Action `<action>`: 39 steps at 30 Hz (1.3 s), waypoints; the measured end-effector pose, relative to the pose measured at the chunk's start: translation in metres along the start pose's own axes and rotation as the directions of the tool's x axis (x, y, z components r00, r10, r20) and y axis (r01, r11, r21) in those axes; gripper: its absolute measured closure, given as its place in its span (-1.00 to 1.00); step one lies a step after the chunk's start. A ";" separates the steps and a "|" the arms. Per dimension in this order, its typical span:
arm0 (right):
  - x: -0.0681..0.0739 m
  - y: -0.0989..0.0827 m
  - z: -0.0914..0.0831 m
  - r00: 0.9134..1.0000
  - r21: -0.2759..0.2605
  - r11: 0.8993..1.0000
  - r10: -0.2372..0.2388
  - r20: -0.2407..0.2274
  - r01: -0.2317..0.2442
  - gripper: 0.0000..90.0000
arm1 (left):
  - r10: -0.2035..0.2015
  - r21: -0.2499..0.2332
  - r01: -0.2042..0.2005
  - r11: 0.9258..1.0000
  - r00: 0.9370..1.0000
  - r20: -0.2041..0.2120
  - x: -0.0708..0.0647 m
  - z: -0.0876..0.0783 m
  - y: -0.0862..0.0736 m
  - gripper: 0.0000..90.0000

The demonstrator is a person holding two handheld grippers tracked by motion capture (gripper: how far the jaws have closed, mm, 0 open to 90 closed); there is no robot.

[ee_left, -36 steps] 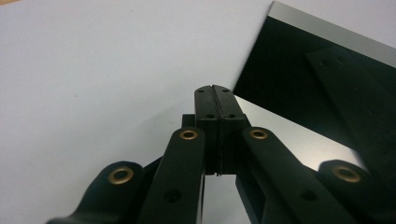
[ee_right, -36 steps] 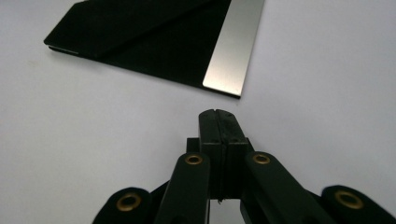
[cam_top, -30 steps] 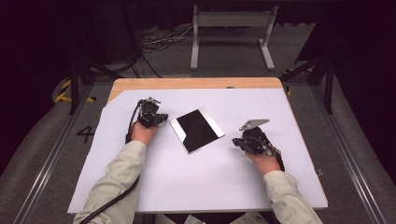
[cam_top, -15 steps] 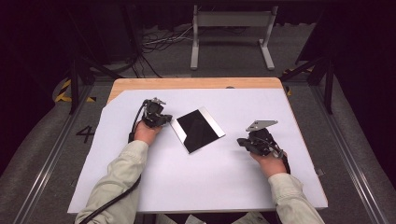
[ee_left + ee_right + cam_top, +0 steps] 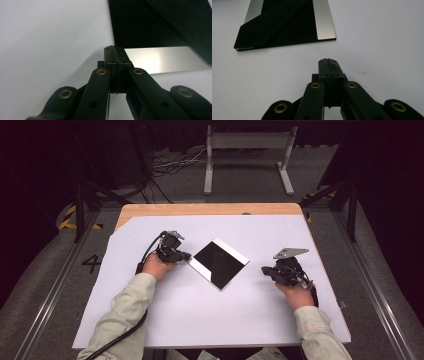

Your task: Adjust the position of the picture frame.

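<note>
We are holding both grippers closed and empty: left gripper (image 5: 186, 256) touching the black mirror-edged panel (image 5: 220, 262) mid-sheet, right gripper (image 5: 265, 270) near it. Floor marking "4" (image 5: 92, 264) is showing.

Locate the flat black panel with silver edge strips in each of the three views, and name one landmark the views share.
High view: black panel lies mid-table, turned like a diamond, between the two grippers.
Left gripper view: upper right, just beyond the shut jaws.
Right gripper view: upper left, well apart from the shut jaws.
Shared landmark: the white sheet under it.
</note>
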State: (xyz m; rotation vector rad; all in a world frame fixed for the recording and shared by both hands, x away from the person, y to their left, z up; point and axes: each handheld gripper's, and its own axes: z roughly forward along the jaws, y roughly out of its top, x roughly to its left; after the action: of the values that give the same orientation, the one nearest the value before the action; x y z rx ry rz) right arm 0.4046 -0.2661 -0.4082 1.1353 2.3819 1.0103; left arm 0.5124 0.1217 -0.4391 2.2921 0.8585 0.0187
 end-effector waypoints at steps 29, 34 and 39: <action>-0.004 -0.027 -0.026 0.999 -0.046 0.998 0.044 0.009 -0.044 1.00 | 0.221 0.072 -0.239 0.968 0.955 0.197 -0.081 0.020 0.000 1.00; -0.001 -0.034 -0.040 0.999 -0.060 0.998 0.033 0.036 -0.031 1.00 | 0.241 0.054 -0.256 0.965 0.950 0.201 -0.094 0.028 0.004 1.00; 0.002 -0.048 -0.052 0.998 -0.076 0.996 0.044 0.039 -0.041 1.00 | 0.246 0.043 -0.259 0.965 0.950 0.194 -0.100 0.031 0.005 1.00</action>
State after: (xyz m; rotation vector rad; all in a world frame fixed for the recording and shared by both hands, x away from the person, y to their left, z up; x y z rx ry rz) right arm 0.3491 -0.3093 -0.4058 1.1730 2.2774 1.0705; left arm 0.4443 0.0419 -0.4393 2.4080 0.4728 -0.1128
